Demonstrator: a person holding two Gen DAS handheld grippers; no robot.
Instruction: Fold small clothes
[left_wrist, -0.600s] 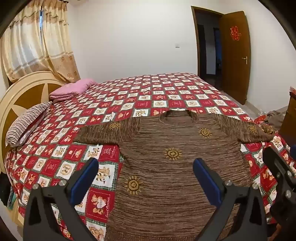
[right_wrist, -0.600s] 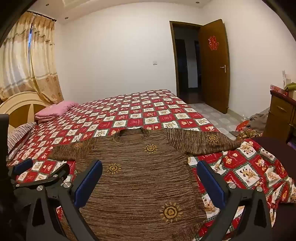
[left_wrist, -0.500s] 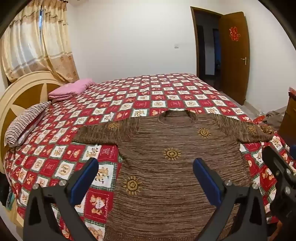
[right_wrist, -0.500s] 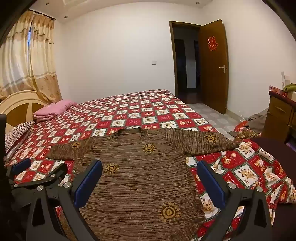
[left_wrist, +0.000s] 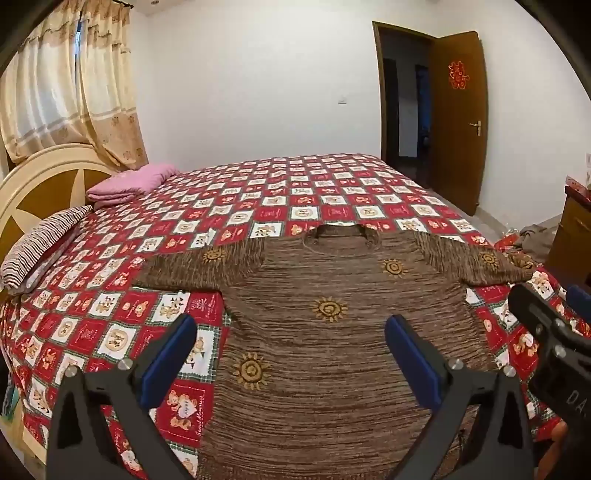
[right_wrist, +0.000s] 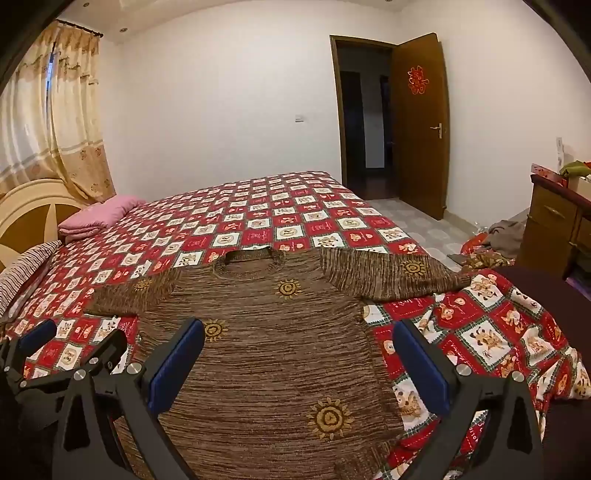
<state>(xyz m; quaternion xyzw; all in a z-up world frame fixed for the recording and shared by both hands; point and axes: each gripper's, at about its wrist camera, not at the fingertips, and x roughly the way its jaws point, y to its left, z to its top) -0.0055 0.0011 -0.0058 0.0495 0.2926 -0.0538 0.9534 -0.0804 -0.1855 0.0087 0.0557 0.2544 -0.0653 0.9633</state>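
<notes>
White walls, a curtained window (left_wrist: 66, 92), an open brown door (right_wrist: 419, 125), tiled floor (right_wrist: 413, 218) and a wooden dresser (right_wrist: 554, 229).

- Drifted slightly left over the sweater (left_wrist: 332, 332): left gripper (left_wrist: 291, 354), jaws as wide as before.
- Eased marginally left too: right gripper (right_wrist: 299, 358).

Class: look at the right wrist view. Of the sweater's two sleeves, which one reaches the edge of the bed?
The sleeve on the door side. Its cuff reaches the bed's edge by the floor, while the other sleeve lies fully on the quilt, pointing toward the headboard.
</notes>
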